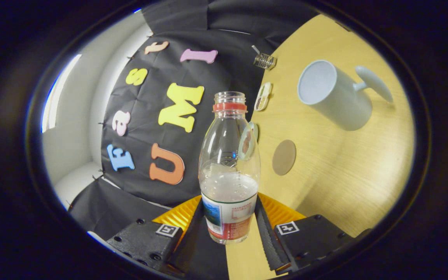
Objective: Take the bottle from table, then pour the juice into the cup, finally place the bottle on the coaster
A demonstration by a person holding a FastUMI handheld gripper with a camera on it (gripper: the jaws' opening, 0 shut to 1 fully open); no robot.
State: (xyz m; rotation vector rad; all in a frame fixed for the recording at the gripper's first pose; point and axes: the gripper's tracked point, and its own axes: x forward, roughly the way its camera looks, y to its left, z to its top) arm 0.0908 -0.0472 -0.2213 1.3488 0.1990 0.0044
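Gripping a clear plastic bottle point(230, 171) by its labelled lower body, the gripper point(230, 225) is seen with both fingers pressed against the bottle's sides. The bottle is uncapped, ringed in red at the neck and roughly a third full of pale liquid. The whole scene is rolled sideways, so the wooden table point(340, 175) is seen as a slanted plane beside the bottle. A white mug point(333, 95) with a handle is seen well beyond the fingers, its open mouth turned toward the camera and nothing lying between it and the bottle's neck. A round brown coaster point(284, 157) is set flat on the table, close beside the bottle's shoulder. Near the table's far edge, a small oval dish point(263, 96) and a ribbed glass jar point(265, 60) are placed apart from the mug.
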